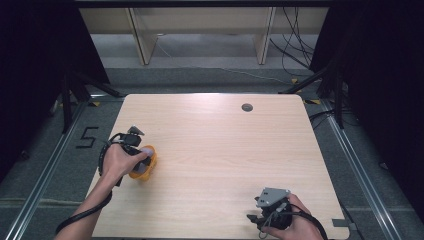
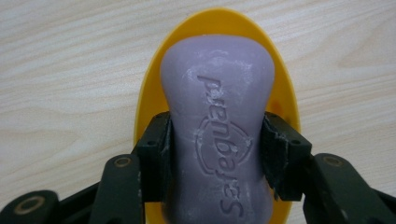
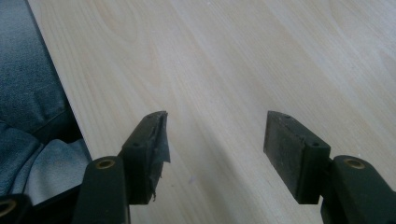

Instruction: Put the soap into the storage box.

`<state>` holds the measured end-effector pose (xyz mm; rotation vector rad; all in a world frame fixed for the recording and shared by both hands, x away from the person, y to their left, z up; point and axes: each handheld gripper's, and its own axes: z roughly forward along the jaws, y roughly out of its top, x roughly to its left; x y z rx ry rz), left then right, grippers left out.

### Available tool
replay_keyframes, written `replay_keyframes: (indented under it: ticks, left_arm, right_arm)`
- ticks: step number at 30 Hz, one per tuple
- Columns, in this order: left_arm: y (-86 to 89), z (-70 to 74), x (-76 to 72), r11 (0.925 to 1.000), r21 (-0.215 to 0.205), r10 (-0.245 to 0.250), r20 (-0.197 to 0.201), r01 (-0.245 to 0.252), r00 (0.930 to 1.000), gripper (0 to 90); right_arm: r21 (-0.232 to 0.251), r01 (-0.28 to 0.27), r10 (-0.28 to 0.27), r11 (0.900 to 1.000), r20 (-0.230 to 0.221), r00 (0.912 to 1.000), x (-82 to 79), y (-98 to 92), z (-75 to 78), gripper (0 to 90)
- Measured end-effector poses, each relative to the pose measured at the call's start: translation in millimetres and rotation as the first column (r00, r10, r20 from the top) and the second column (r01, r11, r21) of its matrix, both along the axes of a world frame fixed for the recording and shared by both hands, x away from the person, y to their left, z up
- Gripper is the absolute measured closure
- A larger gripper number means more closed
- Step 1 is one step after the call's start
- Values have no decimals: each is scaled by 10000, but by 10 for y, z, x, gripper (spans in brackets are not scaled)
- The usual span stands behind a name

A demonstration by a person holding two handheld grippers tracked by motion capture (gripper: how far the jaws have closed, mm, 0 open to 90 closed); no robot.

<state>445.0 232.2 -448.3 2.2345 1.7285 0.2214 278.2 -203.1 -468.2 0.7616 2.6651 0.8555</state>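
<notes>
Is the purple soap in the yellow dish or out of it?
In. The soap lies over the dish, whose yellow rim shows all around it, while the left tongs squeeze its sides.

the soap bar [image 2: 217, 140] in my left gripper [image 2: 215, 144] is a pale, dusty purple with whitish scuffs and a brand name and round emblem pressed into its face, at the centre of the left gripper view. the dish [image 2: 212, 21] beneath it is bright yellow-orange, and in the high view it reads as an orange patch at the lower left. my jaws are matt black with small brass-coloured rivets. the table [image 1: 215, 150] is light wood with a soft beige grain and one dark grey round cap at upper centre. my right gripper [image 3: 215, 140] has black jaws too, and a grey plate on top. blue denim fills the left edge of the right gripper view.
</notes>
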Motion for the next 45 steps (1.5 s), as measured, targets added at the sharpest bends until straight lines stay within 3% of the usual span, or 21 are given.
replay_keyframes:
  ticks: [7,11,15,20,26,28,32,35,37,38,41,42,43,45]
  left_arm:
    - [-4,-21,-1,9999,79,-150,-186,152,9997,476]
    - [3,25,-10,9996,-12,-280,518,281,9983,461]
    - [-15,123,-41,9996,-119,-248,791,259,9966,453]
    - [-17,229,-103,9994,-329,178,1140,-141,9933,451]
    - [53,341,-201,9993,-353,-87,1493,142,9887,451]
    - [74,390,-288,9985,-535,12,1839,88,9830,452]
    - [90,423,-373,9977,-610,-143,2114,278,9773,454]
    - [106,441,-504,9968,-595,-367,2536,535,9666,453]
    - [101,419,-573,9960,-649,-392,2950,609,9547,452]
    - [101,419,-573,9960,-649,-392,2950,609,9547,452]
    - [119,393,-702,9951,-595,-548,3283,785,9430,450]
    - [119,393,-702,9951,-595,-548,3283,785,9430,448]
    - [126,363,-765,9941,-617,-627,3496,897,9348,447]
    - [124,321,-828,9926,-701,-668,3679,993,9275,446]
  right_arm:
    - [-33,-112,113,9999,84,9999,10,-6,-1,399]
    - [-41,-124,125,9999,85,9999,10,-6,-2,398]
    - [-40,-57,57,10000,-14,10000,-3,1,-1,395]
    - [-36,-89,89,10000,51,9999,2,-2,-2,395]
    - [-28,-29,29,10000,25,10000,-1,-5,1,394]
    - [-20,-40,40,10000,19,10000,-2,-3,1,394]
    - [-46,-69,70,10000,71,10000,2,-4,-1,394]
    - [-41,-66,66,10000,80,9999,1,-5,1,394]
    - [-46,-118,119,9999,198,9997,12,-11,3,394]
    - [-46,-118,119,9999,198,9997,12,-11,3,394]
    - [-44,-95,95,9999,164,9998,9,-10,2,394]
    - [-44,-95,95,9999,164,9998,9,-10,2,394]
    - [-51,-117,118,9999,191,9997,11,-11,3,394]
    - [-47,-107,107,9999,157,9998,8,-9,4,394]
